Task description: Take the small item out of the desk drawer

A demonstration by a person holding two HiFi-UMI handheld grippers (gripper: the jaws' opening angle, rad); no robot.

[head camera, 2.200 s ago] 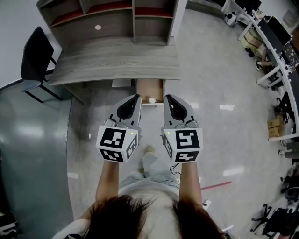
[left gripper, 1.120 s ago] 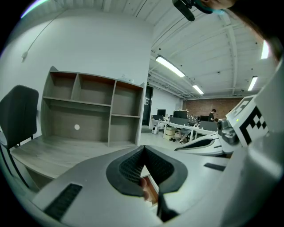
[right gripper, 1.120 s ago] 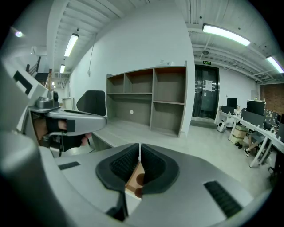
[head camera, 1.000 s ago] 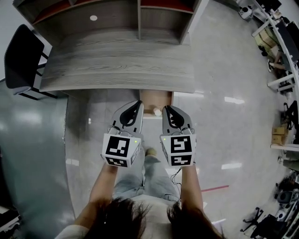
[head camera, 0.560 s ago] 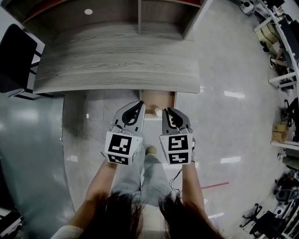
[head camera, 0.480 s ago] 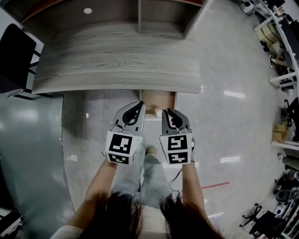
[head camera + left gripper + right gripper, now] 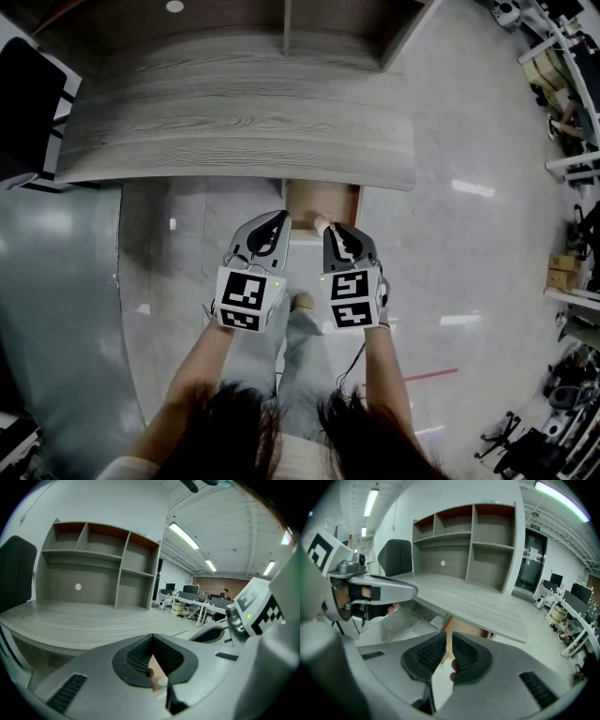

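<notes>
– drawer open?
– yes, pulled out from under the front edge of the grey desk, brown inside showing.
– small item?
– white, lying at the drawer's front end, just off the tip of the right gripper. cannot tell whether touching.
– right claw?
– pinched shut, pads all but meeting, nothing clamped. item only glimpsed through the slit behind the pads.
– left gripper?
– closed as well, tips meeting, empty. held level with the right one, close beside it, over the pale floor just left of the drawer.
– anything else?
– black chair off the desk's left end.
</notes>
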